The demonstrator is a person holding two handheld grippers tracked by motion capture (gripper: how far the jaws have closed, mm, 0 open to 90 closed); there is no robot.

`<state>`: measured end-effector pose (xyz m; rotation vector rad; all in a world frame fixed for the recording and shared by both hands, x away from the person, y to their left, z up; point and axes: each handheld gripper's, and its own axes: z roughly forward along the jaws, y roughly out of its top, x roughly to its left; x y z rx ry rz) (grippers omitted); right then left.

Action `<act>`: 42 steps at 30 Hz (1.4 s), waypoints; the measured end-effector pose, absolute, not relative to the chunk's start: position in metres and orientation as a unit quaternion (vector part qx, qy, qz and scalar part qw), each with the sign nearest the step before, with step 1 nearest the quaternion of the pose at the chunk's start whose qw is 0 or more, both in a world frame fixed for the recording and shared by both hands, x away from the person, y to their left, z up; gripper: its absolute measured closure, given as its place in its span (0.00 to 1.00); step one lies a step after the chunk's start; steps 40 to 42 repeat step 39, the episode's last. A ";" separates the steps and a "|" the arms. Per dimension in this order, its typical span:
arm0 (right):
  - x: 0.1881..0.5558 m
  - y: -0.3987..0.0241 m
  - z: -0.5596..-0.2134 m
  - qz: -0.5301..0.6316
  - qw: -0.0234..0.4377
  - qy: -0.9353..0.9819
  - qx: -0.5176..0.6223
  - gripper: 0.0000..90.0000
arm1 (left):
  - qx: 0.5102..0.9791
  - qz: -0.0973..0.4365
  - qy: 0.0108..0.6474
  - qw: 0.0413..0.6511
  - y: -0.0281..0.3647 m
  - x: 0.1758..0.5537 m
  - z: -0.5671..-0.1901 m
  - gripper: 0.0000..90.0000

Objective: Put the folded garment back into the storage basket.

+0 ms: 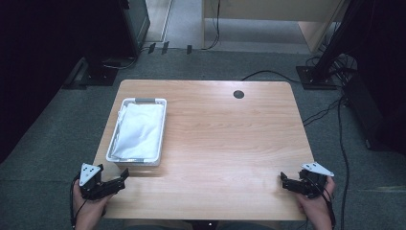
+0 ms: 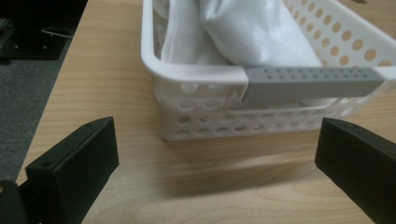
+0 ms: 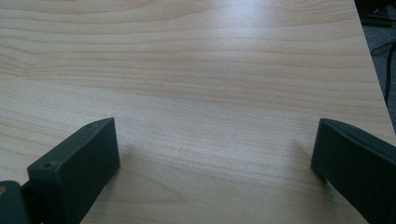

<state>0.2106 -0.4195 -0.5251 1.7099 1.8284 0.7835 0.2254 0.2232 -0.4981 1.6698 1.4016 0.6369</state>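
High view: I am sitting at the near edge of a light wooden table (image 1: 225, 143), holding a claw in each hand. My left claw (image 1: 123, 176) is resting at the near left corner of the table, its jaws pointing toward the middle and spread apart with nothing between them. Just beyond it, a white perforated basket (image 1: 115, 136) is standing on the left half of the table, lying lengthwise away from me. A white cloth (image 1: 139, 129) is lying folded inside it, filling most of the basket. My right claw (image 1: 283, 181) is sitting at the near right corner, well apart from the basket, its jaws also pointing inward. A small round dark hole (image 1: 238, 94) is showing in the table near its far edge. In the left gripper view, my two black jaws are standing wide open near the bottom corners, and the basket (image 2: 196, 74) is sitting just ahead of them, apart from both, with a grey handle strip (image 2: 310, 83) along its near rim and the cloth (image 2: 252, 32) bunching up above it. In the right gripper view, my jaws are gaping wide over bare wood grain (image 3: 210, 84), gripping nothing.
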 end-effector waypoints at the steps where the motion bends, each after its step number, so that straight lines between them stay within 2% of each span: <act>1: 0.211 -0.419 -0.525 0.289 0.257 0.674 0.630 0.00 | 0.667 0.254 0.561 0.420 0.223 0.225 -0.500 0.00; 5: 0.211 -0.420 -0.525 0.289 0.257 0.674 0.630 0.00 | 0.683 0.257 0.564 0.387 0.222 0.224 -0.509 0.00; 19: 0.211 -0.420 -0.525 0.289 0.257 0.674 0.630 0.00 | 0.701 0.240 0.577 0.344 0.223 0.224 -0.516 0.00; 23: 0.211 -0.420 -0.525 0.289 0.257 0.673 0.630 0.00 | 0.719 0.239 0.573 0.312 0.220 0.225 -0.519 0.01; 42: 0.211 -0.419 -0.525 0.289 0.257 0.674 0.630 0.00 | 0.720 0.240 0.574 0.308 0.220 0.225 -0.519 0.01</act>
